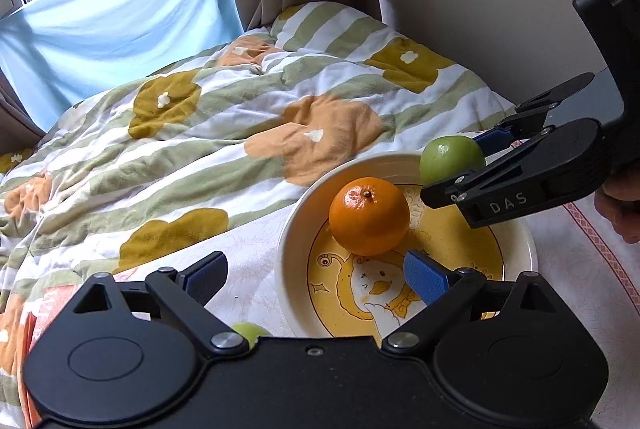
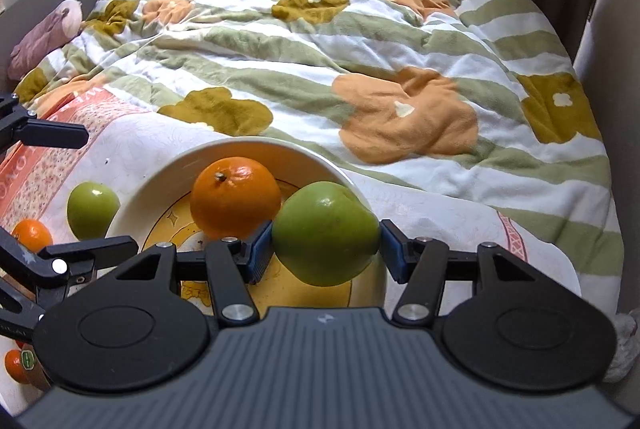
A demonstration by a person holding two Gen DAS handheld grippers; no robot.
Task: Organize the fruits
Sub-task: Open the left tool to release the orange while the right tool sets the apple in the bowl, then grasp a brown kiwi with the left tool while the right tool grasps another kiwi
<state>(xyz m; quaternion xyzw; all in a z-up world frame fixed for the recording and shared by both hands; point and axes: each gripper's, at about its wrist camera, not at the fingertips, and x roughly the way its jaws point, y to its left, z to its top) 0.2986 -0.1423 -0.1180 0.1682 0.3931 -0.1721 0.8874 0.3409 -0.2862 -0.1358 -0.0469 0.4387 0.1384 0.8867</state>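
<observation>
A white bowl with a yellow duck picture [image 1: 296, 229] [image 2: 132, 197] sits on a white mat. An orange [image 1: 369, 216] [image 2: 235, 202] lies inside it. My right gripper [image 2: 326, 249] [image 1: 464, 165] is shut on a green apple [image 2: 326, 233] [image 1: 451, 159] and holds it over the bowl's right rim. My left gripper [image 1: 316, 279] [image 2: 76, 201] is open and empty, its right pad inside the bowl just below the orange. A second green apple [image 2: 92, 209] [image 1: 246, 331] lies on the mat left of the bowl.
A small orange [image 2: 32, 235] lies left of the loose apple, and another orange [image 2: 16, 365] sits at the lower left. A rumpled flowered quilt [image 2: 360, 69] covers the bed behind the mat. Curtains and a window stand at the back.
</observation>
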